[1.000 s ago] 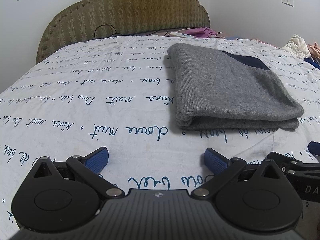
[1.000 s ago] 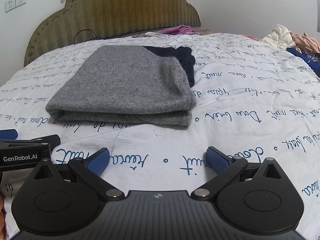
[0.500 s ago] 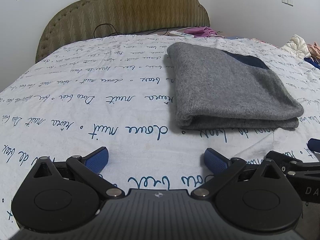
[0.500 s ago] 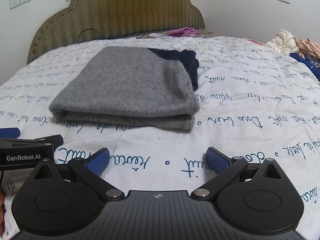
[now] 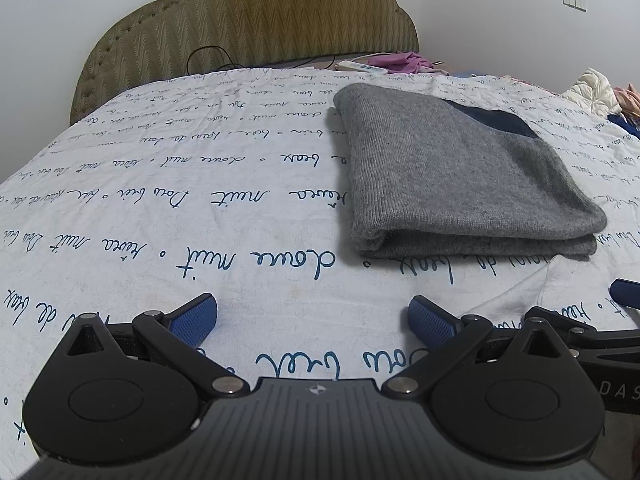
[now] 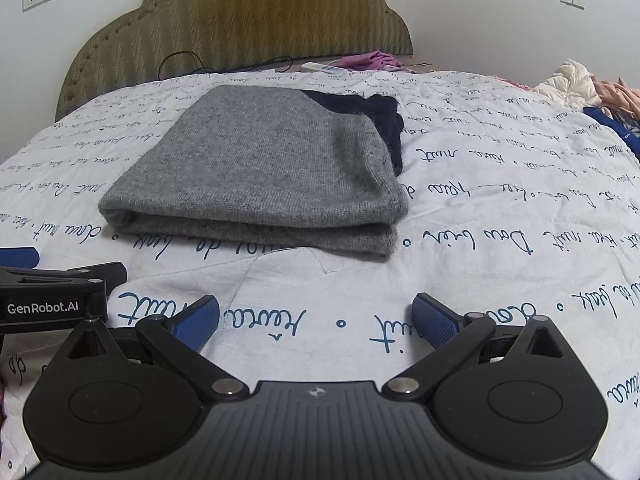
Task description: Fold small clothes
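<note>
In your left wrist view, your left gripper [image 5: 312,316] hangs low over the sheet [image 5: 160,208], its jaws spread wide with nothing between the blue pads [image 5: 192,322]. The sweater [image 5: 452,176] lies folded on the sheet ahead and to the right of the gripper, apart from it, its fold edge toward you. A dark navy part [image 5: 500,120] shows at its far right corner. The tip of your right gripper [image 5: 580,324] pokes in at the right edge, just beside the left one. Behind the bed stands the headboard [image 5: 256,20], with a cable [image 5: 208,58] and a pink cloth [image 5: 404,58] at its foot.

In your right wrist view, your right gripper [image 6: 316,316] also sits low over the sheet [image 6: 500,220], jaws wide and holding nothing. The sweater [image 6: 264,168] lies ahead and slightly left, clear of the pads [image 6: 436,322], with the navy part [image 6: 372,116] sticking out at its far right. Your left gripper [image 6: 60,292] shows at the left edge. A heap of clothes [image 6: 592,92] lies at the far right of the bed.
</note>
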### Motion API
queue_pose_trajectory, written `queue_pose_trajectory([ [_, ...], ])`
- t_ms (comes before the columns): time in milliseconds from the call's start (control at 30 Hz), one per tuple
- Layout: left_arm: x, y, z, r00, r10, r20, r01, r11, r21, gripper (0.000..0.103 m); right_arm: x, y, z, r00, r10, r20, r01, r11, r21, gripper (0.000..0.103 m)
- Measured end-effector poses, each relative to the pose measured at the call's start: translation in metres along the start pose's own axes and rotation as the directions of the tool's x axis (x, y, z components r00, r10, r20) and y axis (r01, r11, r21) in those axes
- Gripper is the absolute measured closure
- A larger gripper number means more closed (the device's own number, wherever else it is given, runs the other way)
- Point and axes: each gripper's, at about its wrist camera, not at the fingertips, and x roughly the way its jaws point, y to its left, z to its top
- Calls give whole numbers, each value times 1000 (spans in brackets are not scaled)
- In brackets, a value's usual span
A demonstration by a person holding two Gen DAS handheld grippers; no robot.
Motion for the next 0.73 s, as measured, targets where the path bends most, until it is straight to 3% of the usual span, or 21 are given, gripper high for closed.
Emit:
queue_pose_trajectory([
  [567,0,0,0,1000,-2,1,2,1000,2,0,0,0,0,1000,-2,-2,2,1000,-1,0],
  [733,-9,7,0,999,-40,13,40,999,-12,0,-4,-4,4,1000,19,-5,-19,1000,5,0],
])
